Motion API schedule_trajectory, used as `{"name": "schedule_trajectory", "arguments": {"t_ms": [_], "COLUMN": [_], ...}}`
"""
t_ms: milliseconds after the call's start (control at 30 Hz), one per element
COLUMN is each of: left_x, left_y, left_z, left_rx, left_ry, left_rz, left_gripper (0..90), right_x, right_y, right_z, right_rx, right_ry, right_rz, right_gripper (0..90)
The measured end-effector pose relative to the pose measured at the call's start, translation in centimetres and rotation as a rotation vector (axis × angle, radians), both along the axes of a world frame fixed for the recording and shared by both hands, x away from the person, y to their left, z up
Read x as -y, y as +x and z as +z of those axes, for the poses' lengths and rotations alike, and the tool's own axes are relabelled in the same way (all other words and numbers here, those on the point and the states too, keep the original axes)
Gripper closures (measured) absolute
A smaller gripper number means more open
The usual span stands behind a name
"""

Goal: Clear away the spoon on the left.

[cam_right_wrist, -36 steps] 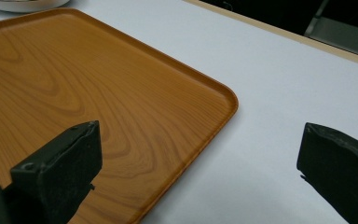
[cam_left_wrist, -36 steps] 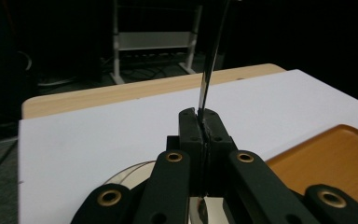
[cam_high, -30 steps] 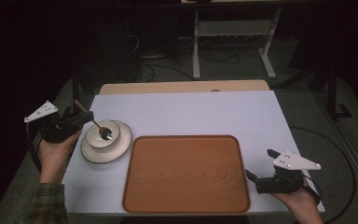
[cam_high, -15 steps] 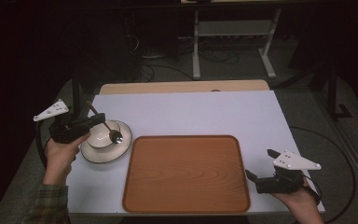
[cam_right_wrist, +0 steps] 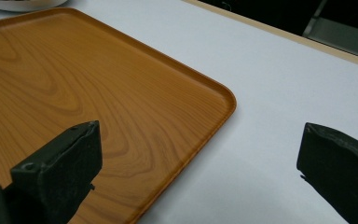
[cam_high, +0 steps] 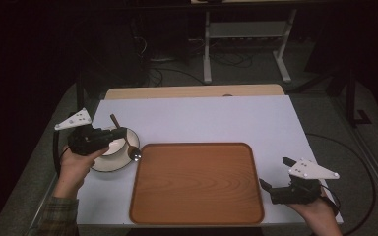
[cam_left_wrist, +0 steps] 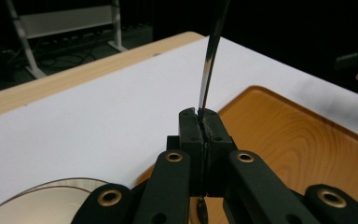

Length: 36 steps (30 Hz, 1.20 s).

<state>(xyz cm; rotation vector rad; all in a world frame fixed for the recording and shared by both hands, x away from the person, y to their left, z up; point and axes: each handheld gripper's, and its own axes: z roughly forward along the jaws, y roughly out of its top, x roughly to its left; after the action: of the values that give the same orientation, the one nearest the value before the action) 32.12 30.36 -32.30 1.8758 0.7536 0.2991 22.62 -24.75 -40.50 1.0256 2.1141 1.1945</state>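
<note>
The left gripper [cam_high: 109,139] hangs above a white plate [cam_high: 109,162] near the left edge of the white counter [cam_high: 202,120], and its fingers [cam_left_wrist: 189,130] are pressed together on the handle of a spoon [cam_high: 128,146]. In the high view the spoon's dark handle end sticks out beyond the fingers toward the far side, while its shiny bowl lies on the near-right side of them, over the plate's right rim and just beside the left edge of the wooden tray [cam_high: 197,182]. In the left gripper view the thin metal handle [cam_left_wrist: 209,60] rises straight out from between the closed fingers, with the plate's rim [cam_left_wrist: 37,207] low to their left and the tray [cam_left_wrist: 298,140] spreading out to their right. The right gripper [cam_high: 275,186] rests low at the near right corner of the counter, held by a hand [cam_high: 315,211], its fingers [cam_right_wrist: 58,172] spread wide apart with nothing between them. In the right gripper view the tray's rounded corner [cam_right_wrist: 214,100] lies just ahead of the left finger, and bare white counter [cam_right_wrist: 279,93] fills the gap up to the right finger. The two grippers are well apart, with the tray between them.
</note>
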Motion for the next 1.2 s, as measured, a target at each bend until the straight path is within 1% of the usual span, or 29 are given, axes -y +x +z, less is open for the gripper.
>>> {"name": "schedule_trajectory", "arguments": {"t_ms": [100,167,200,233,267,400,433,467,500,533,567,633,733,767,867,1100,1200], "left_x": [0.4,1.0,1.0,1.3,1.6,2.2,2.2,2.4,2.4,2.6,2.6,2.8,3.0,3.2,3.6,4.7,5.1], "left_y": [-0.1,-0.4,-0.4,-0.5,-0.6,-0.8,-0.8,-0.9,-0.9,-0.9,-0.9,-1.0,-1.0,-1.0,-1.0,-1.0,-1.0], "left_z": [-0.2,-0.6,-0.6,-0.7,-1.1,-2.0,-2.0,-2.4,-2.4,-2.7,-2.7,-2.9,-3.2,-3.5,-3.7,-4.3,-4.4], "left_rx": [-0.007,-0.020,-0.020,-0.024,-0.036,-0.060,-0.060,-0.070,-0.070,-0.077,-0.077,-0.083,-0.088,-0.096,-0.097,-0.106,-0.105], "left_ry": [0.010,0.034,0.034,0.045,0.061,0.079,0.079,0.084,0.084,0.099,0.099,0.119,0.128,0.142,0.160,0.180,0.176], "left_rz": [-0.012,-0.034,-0.034,-0.039,-0.048,-0.066,-0.066,-0.072,-0.072,-0.080,-0.080,-0.083,-0.086,-0.089,-0.095,-0.118,-0.125], "left_gripper": [88.8,88.8,88.7,88.7,88.8,88.7,88.7,88.7,88.8,88.7,88.7,88.7,88.7,88.7,88.7,88.6,88.6], "right_x": [0.0,0.1,0.1,0.1,0.1,0.1,0.1,0.1,0.1,0.1,0.1,0.1,0.1,0.1,0.1,0.1,0.1], "right_y": [0.0,0.0,0.0,0.0,0.0,-0.1,-0.1,-0.1,-0.1,0.0,0.0,0.0,0.0,0.0,0.0,0.0,0.0], "right_z": [0.0,0.0,0.0,0.0,0.1,0.1,0.1,0.1,0.1,0.1,0.1,0.1,0.1,0.1,0.1,0.0,0.0], "right_rx": [0.002,0.002,0.002,0.004,0.004,0.005,0.005,0.005,0.005,0.006,0.006,0.006,0.005,0.005,0.005,0.005,0.005], "right_ry": [0.001,0.002,0.002,0.002,0.002,0.003,0.003,0.004,0.004,0.003,0.002,0.002,0.002,0.002,0.002,0.000,0.001], "right_rz": [-0.001,-0.002,-0.002,-0.003,-0.003,-0.006,-0.006,-0.007,-0.007,-0.005,-0.004,-0.004,-0.005,-0.004,-0.004,-0.002,-0.003], "right_gripper": [0.0,0.0,0.0,0.0,0.0,0.0,0.0,0.0,0.0,0.0,0.0,0.0,0.0,0.0,0.0,0.0,0.0]}}
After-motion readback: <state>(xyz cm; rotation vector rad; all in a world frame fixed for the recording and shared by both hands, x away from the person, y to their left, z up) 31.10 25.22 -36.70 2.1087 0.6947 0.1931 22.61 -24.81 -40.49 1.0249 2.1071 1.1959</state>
